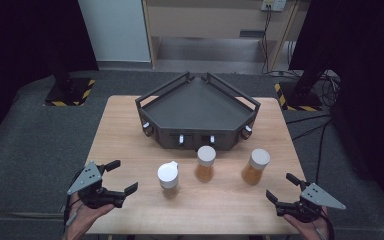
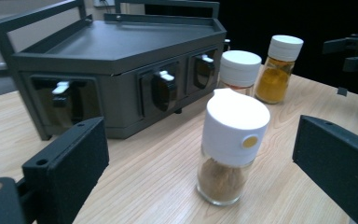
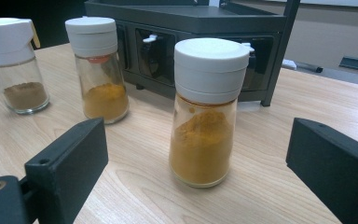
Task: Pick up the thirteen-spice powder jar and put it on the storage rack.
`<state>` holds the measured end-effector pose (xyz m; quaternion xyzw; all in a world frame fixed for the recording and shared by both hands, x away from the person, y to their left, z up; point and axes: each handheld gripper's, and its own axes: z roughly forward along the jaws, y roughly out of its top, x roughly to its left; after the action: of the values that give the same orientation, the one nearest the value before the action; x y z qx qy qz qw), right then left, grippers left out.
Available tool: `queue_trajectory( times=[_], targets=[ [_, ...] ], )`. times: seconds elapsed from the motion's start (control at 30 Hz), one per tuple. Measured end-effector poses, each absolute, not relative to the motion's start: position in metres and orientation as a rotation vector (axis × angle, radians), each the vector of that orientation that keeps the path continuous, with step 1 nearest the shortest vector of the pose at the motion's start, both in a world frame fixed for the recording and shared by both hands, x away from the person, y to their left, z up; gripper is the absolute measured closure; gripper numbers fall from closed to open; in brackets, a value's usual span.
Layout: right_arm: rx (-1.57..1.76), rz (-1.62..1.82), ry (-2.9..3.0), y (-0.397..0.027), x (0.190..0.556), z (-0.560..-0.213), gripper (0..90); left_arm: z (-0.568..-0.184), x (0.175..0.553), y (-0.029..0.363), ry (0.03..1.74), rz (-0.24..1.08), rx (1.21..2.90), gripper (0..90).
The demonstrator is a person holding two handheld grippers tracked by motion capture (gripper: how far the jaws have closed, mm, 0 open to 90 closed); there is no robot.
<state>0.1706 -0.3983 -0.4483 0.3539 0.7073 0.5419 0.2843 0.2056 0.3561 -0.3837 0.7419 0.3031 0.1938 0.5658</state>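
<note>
Nearest the person, both grippers sit low at the front edge of the table [image 1: 130,220], one to each side, and neither has hold of anything. The left gripper [image 1: 116,176] has its jaws spread wide, and its own view lines them up either side of the brown jar [image 2: 228,154], which stands upright just ahead, so it looks set to close on that one. The right gripper [image 1: 286,189] is just as wide open, and its view frames the right jar [image 3: 205,116] in the gap the same way, though the jaws are not touching it yet. I would guess each hand is meant to take the jar in front of it. Between those two stands the middle jar [image 1: 205,163], a little farther back and close to the rack [image 1: 198,107]. All three jars are upright with white caps on, set in a loose row with room around each, which leaves space for jaws to come in from the sides. The brown one is less full than the two orange ones. Behind them the dark rack has an empty top tray and a front with small holders, likely where the jars belong.
</note>
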Motion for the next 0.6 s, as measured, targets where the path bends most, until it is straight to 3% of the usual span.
queue_trajectory(
  times=[0.6],
  targets=[
    [0.940, 1.455, 1.895, -0.399, 0.170, -0.448, 5.4, -0.376, 0.238, 0.319, 0.663, 0.385, 1.819, 2.3]
  ],
)
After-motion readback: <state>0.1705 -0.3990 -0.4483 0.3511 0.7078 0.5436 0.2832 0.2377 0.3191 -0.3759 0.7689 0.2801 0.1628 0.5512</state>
